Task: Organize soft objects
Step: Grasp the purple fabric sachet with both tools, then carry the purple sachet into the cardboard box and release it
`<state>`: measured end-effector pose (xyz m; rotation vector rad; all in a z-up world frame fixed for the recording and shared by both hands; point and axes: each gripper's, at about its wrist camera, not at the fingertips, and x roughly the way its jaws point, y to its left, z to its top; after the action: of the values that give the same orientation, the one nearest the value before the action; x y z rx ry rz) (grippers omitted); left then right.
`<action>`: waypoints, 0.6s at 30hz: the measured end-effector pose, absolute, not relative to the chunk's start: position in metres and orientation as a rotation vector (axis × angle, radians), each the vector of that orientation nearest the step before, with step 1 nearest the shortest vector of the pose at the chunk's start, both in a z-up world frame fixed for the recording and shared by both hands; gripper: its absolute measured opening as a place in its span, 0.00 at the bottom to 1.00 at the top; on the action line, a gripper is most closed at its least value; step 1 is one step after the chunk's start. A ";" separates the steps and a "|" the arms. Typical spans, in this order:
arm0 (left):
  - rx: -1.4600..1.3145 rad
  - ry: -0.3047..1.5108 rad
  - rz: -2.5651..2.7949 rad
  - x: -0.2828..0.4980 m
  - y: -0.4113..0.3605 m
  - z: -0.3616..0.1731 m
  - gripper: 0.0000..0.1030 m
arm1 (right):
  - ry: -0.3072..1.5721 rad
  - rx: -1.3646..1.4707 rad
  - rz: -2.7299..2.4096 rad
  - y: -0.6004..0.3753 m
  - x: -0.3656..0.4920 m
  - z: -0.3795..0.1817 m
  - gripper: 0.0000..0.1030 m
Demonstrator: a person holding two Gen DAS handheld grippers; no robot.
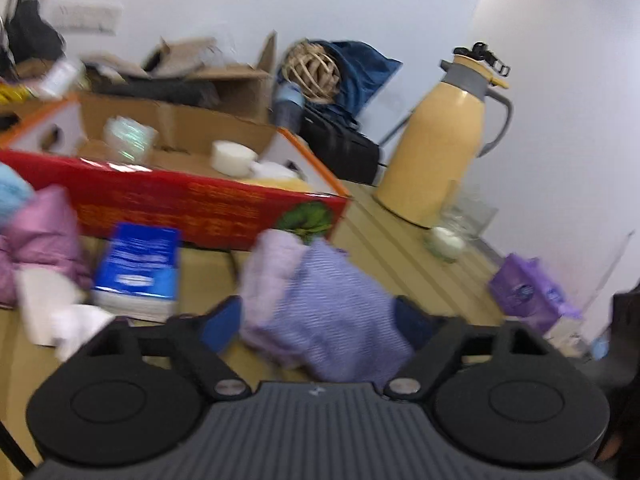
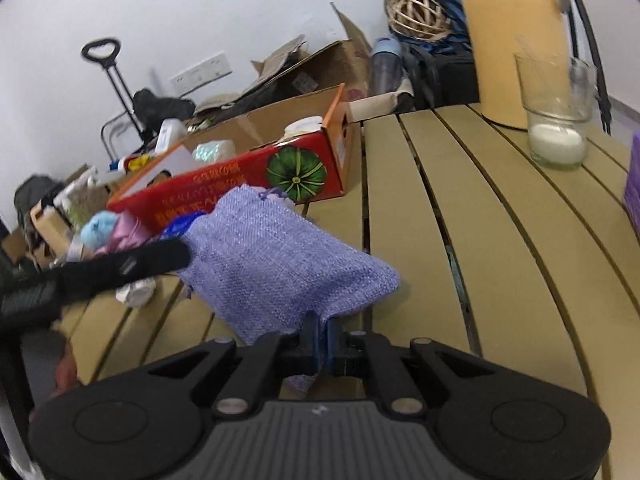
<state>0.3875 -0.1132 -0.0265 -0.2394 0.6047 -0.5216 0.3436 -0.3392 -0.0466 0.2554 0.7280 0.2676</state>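
Cluttered home room: slatted table, thermos jug, cardboard boxes.

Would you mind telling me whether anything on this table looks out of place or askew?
The purple pouch hangs tilted, a corner pinched in the shut right tongs, the open left tongs around its other end. Behind it, the red box sits skewed across the table slats with flaps open. Nothing looks spilled or damaged.

Walls: plain white wall, with a socket strip low down.
Desk: tan slatted desk, dark gaps between boards.
Light: even, soft.
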 end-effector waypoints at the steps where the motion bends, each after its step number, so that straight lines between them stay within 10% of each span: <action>1: -0.238 0.621 -0.527 0.391 -0.117 -0.028 0.70 | 0.726 0.237 0.274 -0.338 0.344 -0.047 0.04; 4: -0.214 0.635 -0.445 0.393 -0.122 -0.032 0.24 | 0.731 0.206 0.290 -0.337 0.344 -0.044 0.04; 7: -0.271 0.650 -0.438 0.383 -0.109 -0.031 0.05 | 0.732 0.213 0.288 -0.341 0.340 -0.041 0.04; 18: -0.200 0.570 -0.416 0.289 -0.066 -0.015 0.05 | 0.672 0.203 0.383 -0.312 0.279 -0.019 0.03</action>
<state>0.2891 -0.0663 -0.0145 -0.2004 0.5697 -0.4156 0.2788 -0.3120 -0.0192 0.2028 0.6722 0.3825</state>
